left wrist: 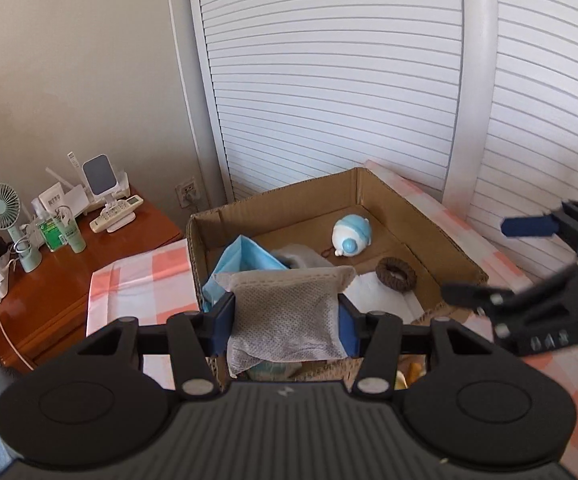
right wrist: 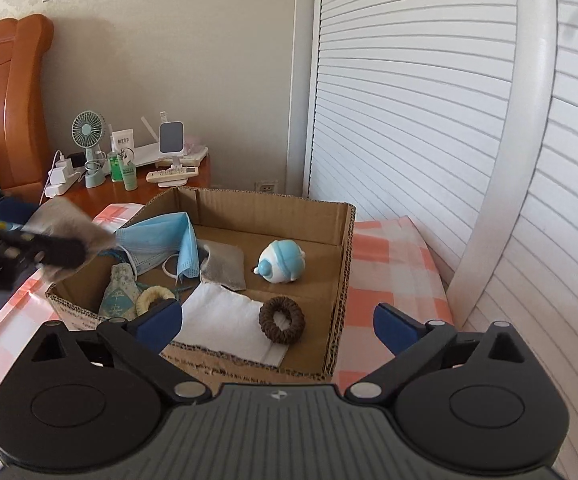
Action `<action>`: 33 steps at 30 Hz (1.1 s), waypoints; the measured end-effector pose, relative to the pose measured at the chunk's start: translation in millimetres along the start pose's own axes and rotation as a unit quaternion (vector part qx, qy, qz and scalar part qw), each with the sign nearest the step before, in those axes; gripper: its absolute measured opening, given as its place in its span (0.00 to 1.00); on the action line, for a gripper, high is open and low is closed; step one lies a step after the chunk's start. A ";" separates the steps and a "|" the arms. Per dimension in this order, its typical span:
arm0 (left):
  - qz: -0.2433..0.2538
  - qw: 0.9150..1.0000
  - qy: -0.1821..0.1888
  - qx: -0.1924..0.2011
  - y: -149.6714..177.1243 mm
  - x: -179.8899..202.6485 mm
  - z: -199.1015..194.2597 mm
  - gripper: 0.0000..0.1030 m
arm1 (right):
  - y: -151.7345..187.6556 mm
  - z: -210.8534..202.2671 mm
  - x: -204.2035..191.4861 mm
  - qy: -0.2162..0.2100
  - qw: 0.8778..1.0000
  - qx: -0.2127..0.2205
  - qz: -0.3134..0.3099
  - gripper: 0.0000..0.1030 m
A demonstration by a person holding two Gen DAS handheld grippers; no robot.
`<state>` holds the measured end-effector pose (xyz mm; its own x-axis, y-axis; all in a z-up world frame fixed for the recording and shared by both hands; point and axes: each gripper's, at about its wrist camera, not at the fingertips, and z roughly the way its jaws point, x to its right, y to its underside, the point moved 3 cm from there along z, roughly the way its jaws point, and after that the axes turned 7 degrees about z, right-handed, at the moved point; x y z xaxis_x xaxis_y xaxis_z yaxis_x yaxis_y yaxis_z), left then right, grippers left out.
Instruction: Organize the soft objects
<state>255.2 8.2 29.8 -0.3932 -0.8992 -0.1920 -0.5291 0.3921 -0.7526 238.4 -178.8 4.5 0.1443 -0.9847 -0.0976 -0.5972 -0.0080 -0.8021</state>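
left gripper (left wrist: 287, 314) fingers clamping a grey mesh pouch (left wrist: 285, 320), hanging center-frame over the cardboard box (right wrist: 341, 240) | right gripper (right wrist: 279, 326) fingers spreading wide, gripping nothing, hovering over the brown scrunchie (right wrist: 282, 319) lying lower-center in box

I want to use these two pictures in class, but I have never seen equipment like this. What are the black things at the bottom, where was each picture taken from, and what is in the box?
No robot here: a person carries a two-finger gripper in each hand, each with a camera looking along its fingers. The left camera shows the left gripper clamped on a grey mesh pouch. The right camera shows the right gripper open and empty. Both look over a cardboard box on a pink checked cloth. Inside lie a blue face mask, a blue-and-white toy, a brown hair tie, a white cloth and another grey pouch.
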 end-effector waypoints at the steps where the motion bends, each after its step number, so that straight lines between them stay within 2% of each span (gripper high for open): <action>1: 0.001 1.000 0.002 -0.001 -7.5 -0.8 6.6 0.50 | 4.0 -4.6 0.8 -0.004 1.000 -0.003 0.006 1.00; 5: 0.008 1.000 0.010 -0.001 -39.2 -2.2 36.3 0.50 | 16.3 -17.8 3.3 -0.013 1.000 -0.013 0.020 1.00; 11: 0.011 1.000 -0.006 -0.012 -80.4 -3.4 87.5 0.52 | 22.7 -31.1 9.8 -0.002 1.000 -0.013 0.028 1.00; 13: 0.001 1.000 -0.013 -0.005 -90.3 -6.5 103.8 0.68 | 23.8 -33.5 12.0 -0.002 0.999 -0.014 0.033 1.00; 14: -0.002 1.000 -0.014 -0.002 -93.6 -7.9 111.2 0.82 | 24.2 -34.1 13.8 0.000 0.999 -0.014 0.034 1.00; 15: -0.006 1.000 -0.021 -0.003 -96.2 -8.8 117.2 0.85 | 24.8 -35.6 14.4 0.003 0.999 -0.015 0.033 1.00; 17: -0.009 0.999 -0.039 0.000 -97.1 -10.0 120.6 0.85 | 25.6 -40.4 14.9 0.005 0.999 -0.012 0.031 1.00; 21: -0.016 0.999 -0.035 -0.012 -87.5 -7.8 108.8 0.85 | 26.7 -49.2 15.9 -0.003 0.999 -0.005 0.037 1.00; 29: 0.002 1.000 -0.024 -0.003 -62.5 12.7 50.3 0.88 | 29.4 -73.2 12.3 -0.013 0.999 0.014 0.046 1.00; 33: 0.003 1.000 -0.025 0.004 -49.0 22.0 23.2 0.89 | 30.1 -89.3 13.8 -0.001 0.999 0.023 0.045 1.00</action>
<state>290.0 -35.2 47.8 -0.3580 -0.9056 -0.2273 -0.5215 0.3959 -0.7559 151.9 -208.1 31.6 0.0943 -0.9807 -0.1715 -0.5715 0.0877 -0.8159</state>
